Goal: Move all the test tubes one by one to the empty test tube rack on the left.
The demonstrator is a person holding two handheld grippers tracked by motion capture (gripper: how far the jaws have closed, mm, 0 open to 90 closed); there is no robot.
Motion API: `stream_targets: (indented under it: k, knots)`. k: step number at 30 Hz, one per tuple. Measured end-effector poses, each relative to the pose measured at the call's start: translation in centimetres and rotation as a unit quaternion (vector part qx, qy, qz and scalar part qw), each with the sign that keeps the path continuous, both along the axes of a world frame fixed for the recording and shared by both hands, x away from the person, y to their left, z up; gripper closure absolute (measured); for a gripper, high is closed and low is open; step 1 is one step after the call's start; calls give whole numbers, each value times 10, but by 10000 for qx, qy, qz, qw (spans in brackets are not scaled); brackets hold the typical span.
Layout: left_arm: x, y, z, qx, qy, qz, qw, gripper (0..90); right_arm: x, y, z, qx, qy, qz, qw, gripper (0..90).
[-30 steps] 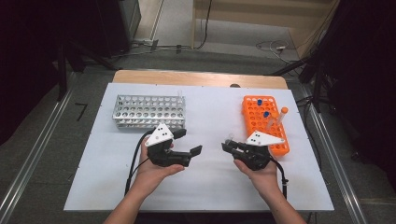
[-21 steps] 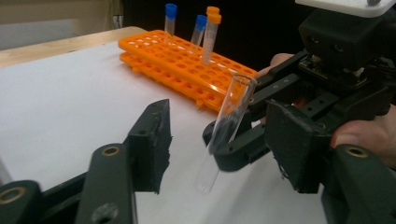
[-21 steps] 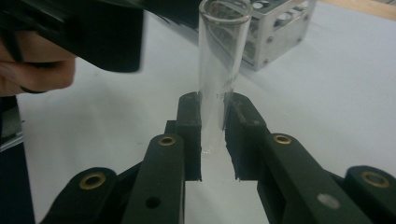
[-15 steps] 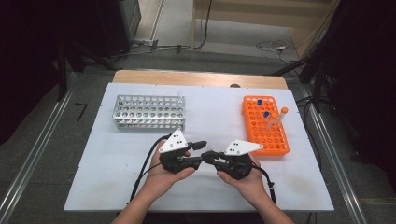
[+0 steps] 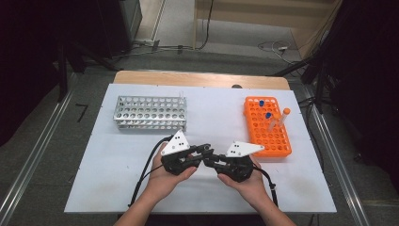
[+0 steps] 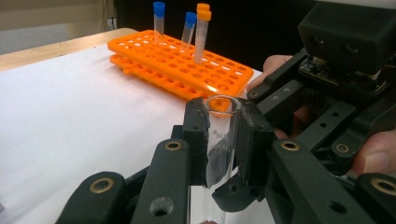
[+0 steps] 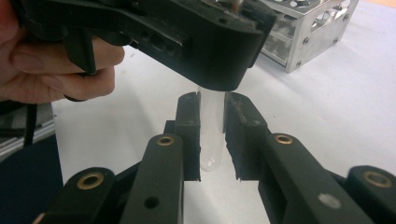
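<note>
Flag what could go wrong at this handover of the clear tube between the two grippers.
1. Both the left gripper and the right gripper clamp the same clear open-topped glass test tube; any pull or twist between the hands could crack it.
2. The left gripper's jaws have just been closing on it near the open rim, a fragile spot.
3. The tube is smooth, so it may slip when one gripper lets go over the white table.
</note>
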State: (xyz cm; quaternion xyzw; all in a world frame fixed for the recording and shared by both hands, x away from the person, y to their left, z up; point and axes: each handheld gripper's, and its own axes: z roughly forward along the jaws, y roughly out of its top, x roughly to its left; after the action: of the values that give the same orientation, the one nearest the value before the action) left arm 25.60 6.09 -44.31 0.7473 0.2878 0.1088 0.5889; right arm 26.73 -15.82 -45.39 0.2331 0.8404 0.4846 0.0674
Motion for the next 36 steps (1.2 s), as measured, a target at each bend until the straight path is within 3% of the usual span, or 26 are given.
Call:
stream_targets:
  k: [2, 4, 5, 6, 9, 14, 18, 21, 30, 36]
  knots:
    - [2, 2, 1, 4, 6, 52, 10000, 761, -1, -4, 1, 97, 38, 42, 9999, 594]
    - [3, 5, 1, 20, -1, 103, 9999, 762, -1, -7, 1, 117, 2, 30, 9999, 542]
    - [4, 7, 1, 16, 3, 140, 9999, 762, -1, -14, 3, 125, -79, -183, 9997, 398]
    - [5, 9, 2, 18, 8, 167, 9999, 762, -1, -14, 3, 125, -79, -183, 9997, 398]
    - [9, 18, 4, -18, 20, 300, 9995, 762, 0, -27, 4, 184, -124, -438, 9988, 243]
    - [17, 31, 7, -24, 3, 509, 9987, 762, 5, -53, 4, 278, -155, -667, 9973, 97]
    - [26, 43, 10, -116, 26, 668, 9977, 762, 6, -70, 3, 304, -72, -720, 9969, 38]
    - [34, 52, 14, -59, 5, 777, 9970, 762, 4, -82, 0, 289, -37, -694, 9972, 3]
    - [59, 76, 30, -64, -44, 1207, 9927, 762, -3, -111, -6, 152, -28, -877, 9960, 0]
    - [76, 87, 34, -40, -49, 1454, 9893, 762, -1, -126, -7, 193, -80, -1005, 9947, 0]
